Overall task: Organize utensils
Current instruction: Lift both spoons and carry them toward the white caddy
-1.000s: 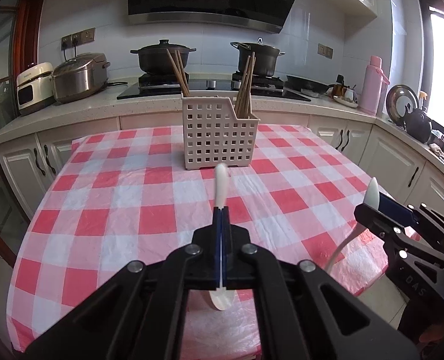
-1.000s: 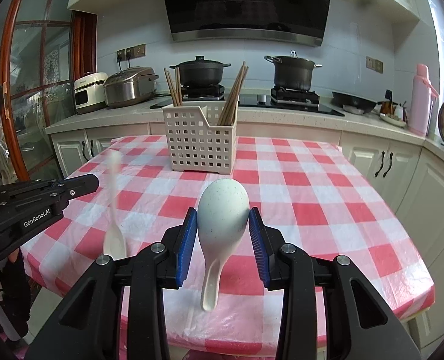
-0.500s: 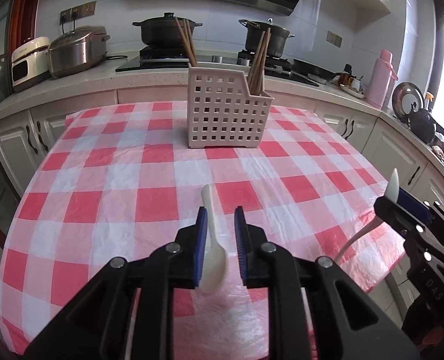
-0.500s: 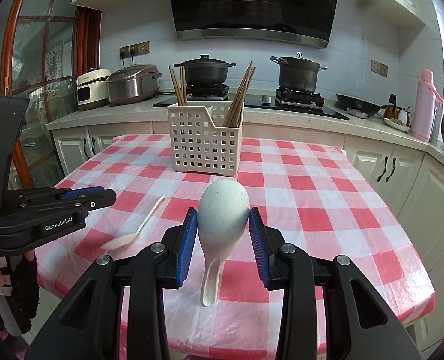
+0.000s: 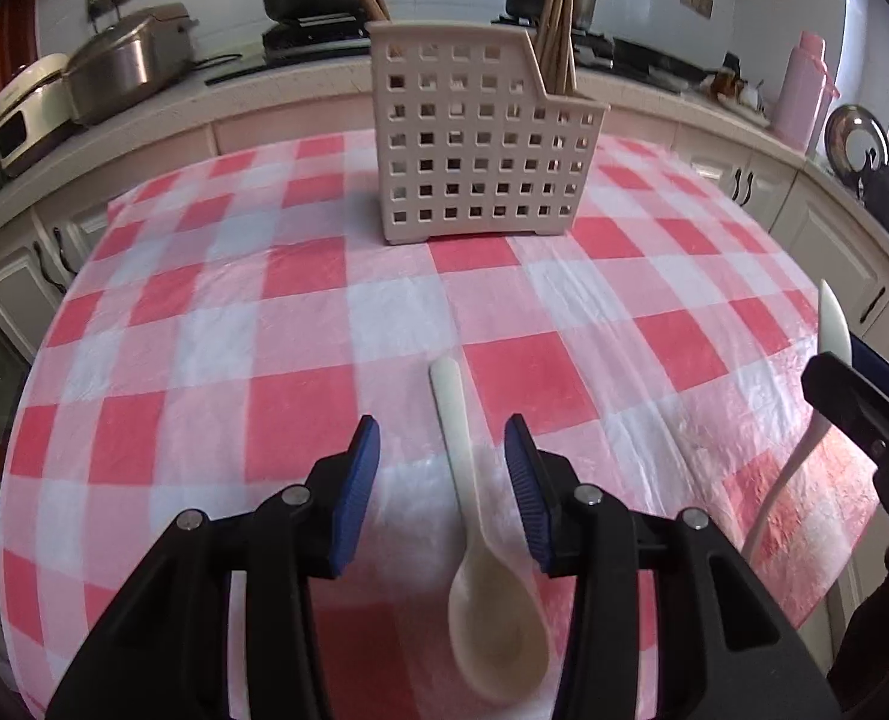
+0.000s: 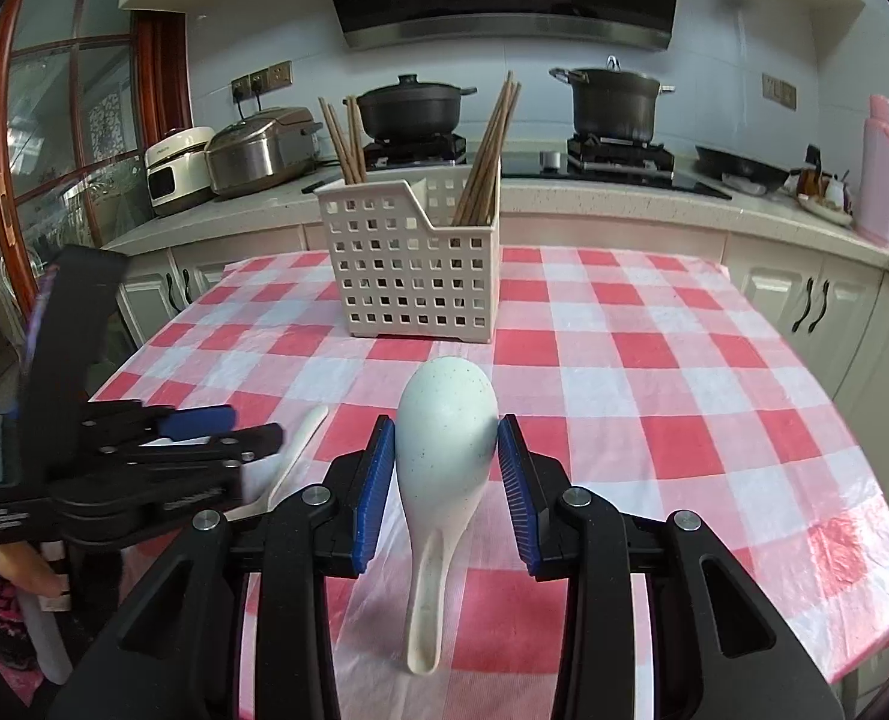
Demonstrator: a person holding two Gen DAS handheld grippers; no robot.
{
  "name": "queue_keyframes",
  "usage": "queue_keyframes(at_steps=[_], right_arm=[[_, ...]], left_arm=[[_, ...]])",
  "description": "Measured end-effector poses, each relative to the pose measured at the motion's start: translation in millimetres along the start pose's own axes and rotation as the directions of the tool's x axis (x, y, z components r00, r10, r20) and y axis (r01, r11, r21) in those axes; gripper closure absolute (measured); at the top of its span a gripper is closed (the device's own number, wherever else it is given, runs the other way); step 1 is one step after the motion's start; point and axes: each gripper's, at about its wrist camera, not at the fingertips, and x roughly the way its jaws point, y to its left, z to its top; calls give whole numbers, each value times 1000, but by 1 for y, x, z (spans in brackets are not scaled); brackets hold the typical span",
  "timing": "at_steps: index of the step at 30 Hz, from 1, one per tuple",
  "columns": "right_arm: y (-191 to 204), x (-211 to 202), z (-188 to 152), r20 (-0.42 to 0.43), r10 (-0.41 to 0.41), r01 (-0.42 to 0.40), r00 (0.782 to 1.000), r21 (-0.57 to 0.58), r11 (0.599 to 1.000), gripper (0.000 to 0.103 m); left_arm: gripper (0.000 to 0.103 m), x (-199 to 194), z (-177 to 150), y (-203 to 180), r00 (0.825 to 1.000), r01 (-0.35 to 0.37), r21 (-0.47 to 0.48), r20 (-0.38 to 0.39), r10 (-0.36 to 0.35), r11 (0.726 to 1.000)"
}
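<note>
Two spoons. Left gripper: jaws spread apart, cream spoon lying on the checked counter between them, touching neither pad, bowl nearest the camera. Right gripper: clamped on pale speckled spoon by its bowl, handle hanging down. Basket beyond holds chopsticks; their lower ends hidden

Right gripper clamps a speckled spoon over the checked table

At lower centre the right gripper pinches the pale blue spoon by its bowl between blue pads, handle hanging toward the camera. At left the left gripper sits low with a cream spoon lying just beyond it on the cloth. A slotted caddy with chopsticks stands at centre.
</note>
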Motion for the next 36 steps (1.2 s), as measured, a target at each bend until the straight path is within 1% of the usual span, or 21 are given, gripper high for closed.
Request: queue_keyframes(at_steps=[5, 7, 8, 11, 12, 13, 16, 19, 22, 25, 30, 36], right_arm=[[-6, 20, 7, -26, 14, -13, 1000, 20, 1000, 69], [-5, 27, 9, -37, 24, -24, 999, 16, 1000, 69], [-4, 30, 9, -40, 28, -28, 999, 13, 1000, 69], [-3, 35, 10, -47, 37, -37, 998, 12, 999, 69], [-2, 37, 10, -49, 39, -39, 998, 11, 999, 69], [-1, 38, 10, -51, 39, -39, 998, 10, 999, 69], [0, 40, 10, -55, 36, -36, 998, 6, 999, 69], [2, 37, 11, -51, 30, -30, 998, -2, 1000, 69], [5, 33, 13, -38, 26, -26, 999, -5, 1000, 69], [9, 26, 15, -21, 24, -24, 999, -13, 1000, 69], [17, 18, 18, -6, 19, -19, 1000, -30, 999, 69], [23, 11, 26, 15, 12, -11, 1000, -42, 999, 69]], left_arm=[[61, 32, 12, -5, 996, -1, 21, -85, 3, 1000], [66, 41, 12, -7, 994, -10, 25, -106, 12, 1000], [68, 42, 13, -8, 994, -26, 39, -102, 30, 999], [80, 43, 14, -11, 994, -24, 55, -105, 30, 998], [87, 42, 13, -13, 994, -29, 67, -102, 36, 997], [90, 42, 12, -16, 994, -37, 84, -97, 45, 996], [91, 38, 7, -21, 994, -72, 117, -70, 81, 991], [92, 30, 3, -19, 995, -95, 104, -26, 98, 990], [92, 13, 2, -14, 996, -89, 68, 38, 86, 994], [92, -4, 1, -11, 990, -98, 47, 105, 93, 994], [92, -24, 1, -5, 984, -82, 15, 157, 79, 997], [92, -44, 3, -1, 973, -65, -8, 222, 65, 998]])
